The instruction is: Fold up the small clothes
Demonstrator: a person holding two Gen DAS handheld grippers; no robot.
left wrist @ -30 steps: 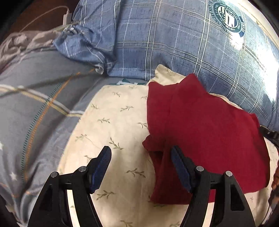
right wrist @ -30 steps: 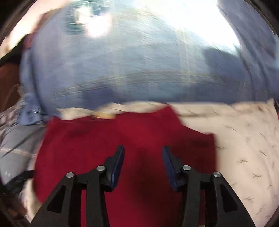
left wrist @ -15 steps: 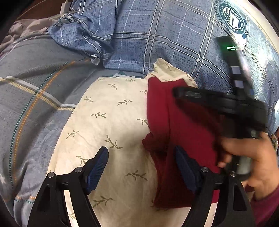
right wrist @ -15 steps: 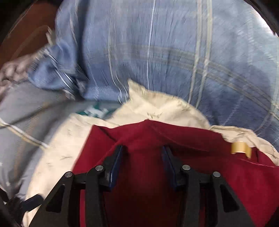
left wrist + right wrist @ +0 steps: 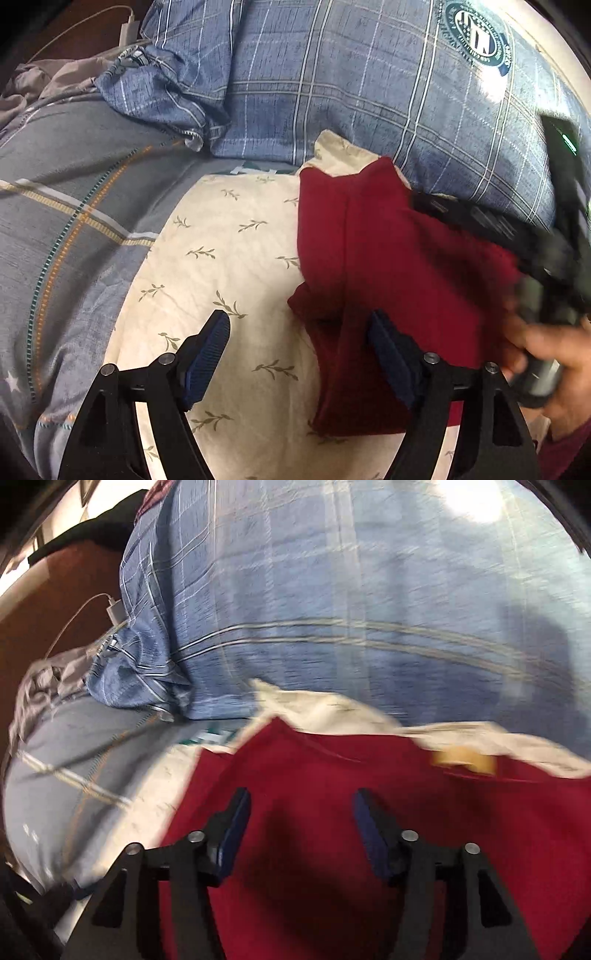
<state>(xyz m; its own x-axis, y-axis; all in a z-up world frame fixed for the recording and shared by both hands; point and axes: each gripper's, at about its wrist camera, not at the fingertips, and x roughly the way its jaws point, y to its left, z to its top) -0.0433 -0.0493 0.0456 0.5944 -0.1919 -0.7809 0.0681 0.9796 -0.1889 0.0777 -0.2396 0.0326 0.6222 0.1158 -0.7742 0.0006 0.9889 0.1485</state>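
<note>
A dark red garment (image 5: 391,266) lies partly folded on a cream leaf-print cloth (image 5: 229,258). Its folded left edge runs down toward my left gripper's right finger. My left gripper (image 5: 297,326) hovers open over that edge, pinching no cloth. In the right wrist view the red garment (image 5: 317,775) fills the lower frame, with a tan label (image 5: 463,760) near its far edge. My right gripper (image 5: 301,801) hangs just above it, jaws opening, with no cloth pressed between the pads. A hand (image 5: 546,354) holds that gripper, blurred, at the right of the left wrist view.
A blue plaid pillow (image 5: 369,85) with a round emblem (image 5: 476,33) lies behind the garment. A grey plaid bedsheet (image 5: 74,206) spreads to the left. A white charger and cable (image 5: 114,611) rest near the wooden headboard (image 5: 55,602).
The right gripper swept in from the right across the red garment, then drew back a little, and its jaws widened. The left gripper stayed about where it was.
</note>
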